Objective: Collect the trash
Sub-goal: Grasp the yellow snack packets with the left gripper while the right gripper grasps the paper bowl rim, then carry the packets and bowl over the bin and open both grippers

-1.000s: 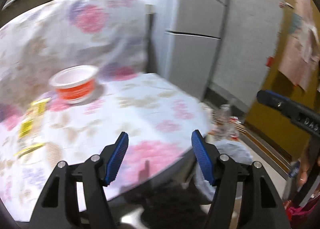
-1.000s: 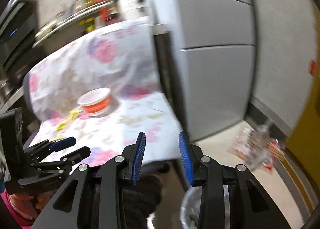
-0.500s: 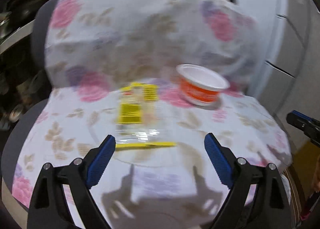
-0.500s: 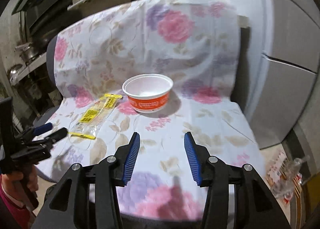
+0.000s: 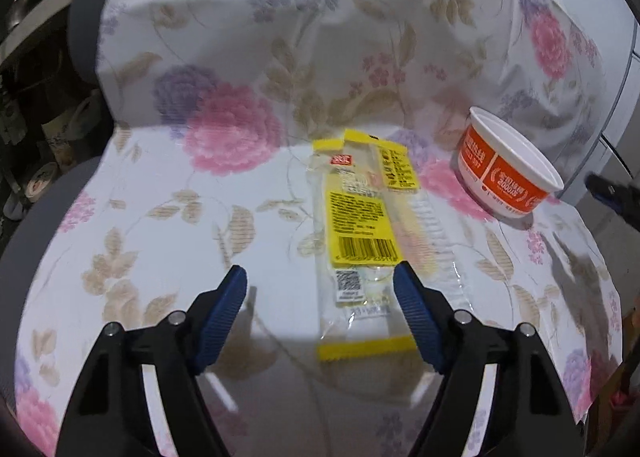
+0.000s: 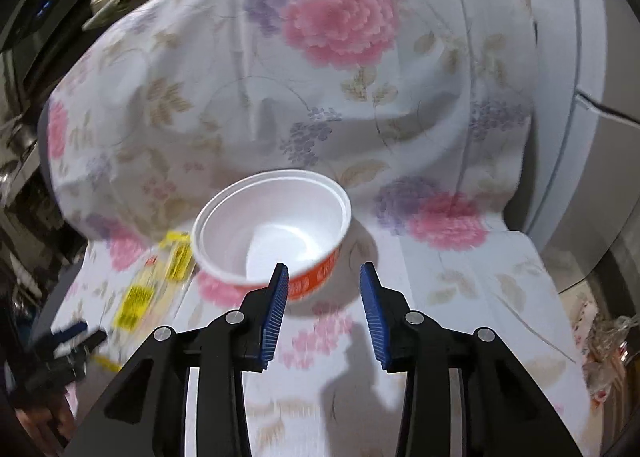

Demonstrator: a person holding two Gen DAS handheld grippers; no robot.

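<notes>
Wrapper (image 5: 368, 237) lies left of the bowl (image 6: 272, 233); your left tool (image 5: 320, 289) and right tool (image 6: 322, 291) hang spread, just narrowing, nothing between

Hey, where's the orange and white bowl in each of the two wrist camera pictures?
Left wrist view: the bowl sits at the right, behind and right of the yellow wrapper.
Right wrist view: the bowl is near the centre, just beyond the right gripper.
Shared landmark: the yellow wrapper on the flowered cloth, beside the bowl in both.
</notes>
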